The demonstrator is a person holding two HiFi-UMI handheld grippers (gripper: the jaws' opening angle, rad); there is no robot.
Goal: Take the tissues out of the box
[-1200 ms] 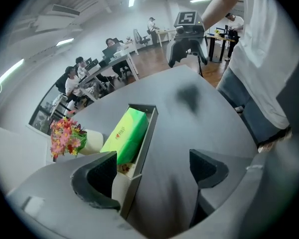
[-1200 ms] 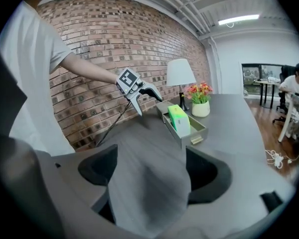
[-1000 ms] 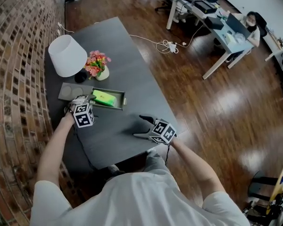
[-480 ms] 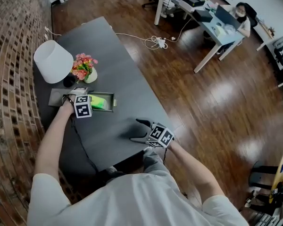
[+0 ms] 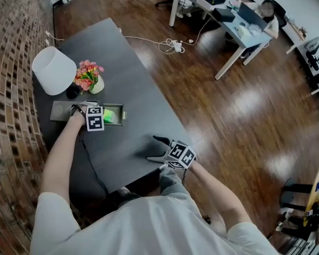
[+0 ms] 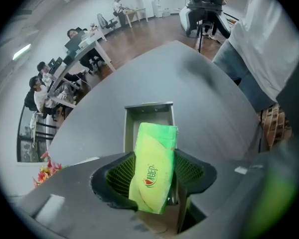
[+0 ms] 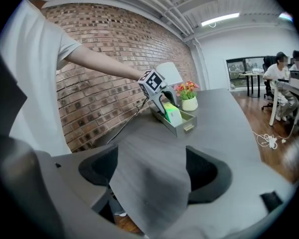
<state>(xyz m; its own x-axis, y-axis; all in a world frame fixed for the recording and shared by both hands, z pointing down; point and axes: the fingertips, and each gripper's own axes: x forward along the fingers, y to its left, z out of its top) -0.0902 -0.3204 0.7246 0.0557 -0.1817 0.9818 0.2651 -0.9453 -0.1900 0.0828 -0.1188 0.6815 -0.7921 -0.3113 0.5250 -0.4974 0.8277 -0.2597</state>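
Tissue pack [image 6: 157,148], the green plastic-wrapped one, is standing on end in the open grey metal box [image 6: 148,105], poking up above its rim. Left gripper [image 6: 152,178] is closing on it, and both mesh pads look pressed against the tissue pack's sides. Right gripper [image 7: 150,171] is well apart from all that, near the front edge of the dark grey table [image 5: 133,84], fingers spread wide with only tabletop showing between them. White lampshade [image 5: 53,70] and a little pot of flowers [image 5: 87,76] sit just behind the box.
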